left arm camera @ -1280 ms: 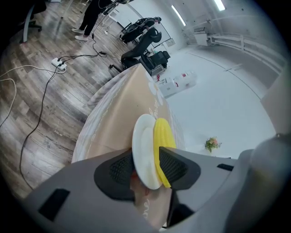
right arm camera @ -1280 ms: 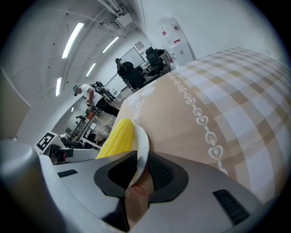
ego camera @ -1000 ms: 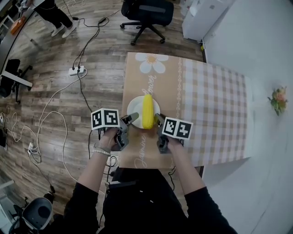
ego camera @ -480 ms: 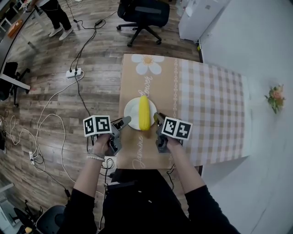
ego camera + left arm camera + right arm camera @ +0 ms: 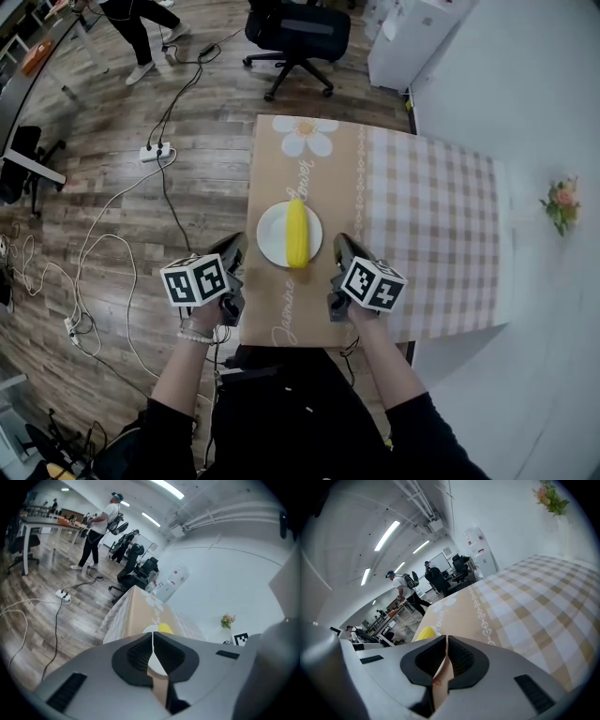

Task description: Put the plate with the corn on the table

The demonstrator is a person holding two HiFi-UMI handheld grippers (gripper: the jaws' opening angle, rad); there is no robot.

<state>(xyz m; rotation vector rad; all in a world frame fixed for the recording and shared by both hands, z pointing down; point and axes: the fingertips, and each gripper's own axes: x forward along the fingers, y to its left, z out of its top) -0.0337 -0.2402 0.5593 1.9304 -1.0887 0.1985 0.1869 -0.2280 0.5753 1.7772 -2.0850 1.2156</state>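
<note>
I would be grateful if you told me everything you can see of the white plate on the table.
The plate is round, plain white and smooth, with no pattern visible; its material cannot be told. It lies flat and right way up on the tan part of the tablecloth, towards the person's side. A yellow corn cob lies across its middle, reaching about rim to rim. Only the corn and the cloth touch it.

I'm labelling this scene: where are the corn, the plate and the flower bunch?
corn (image 5: 297, 232), head view, middle of the cob.
plate (image 5: 270, 236), head view, bare left rim.
flower bunch (image 5: 561, 200), head view, the blossoms.
</note>
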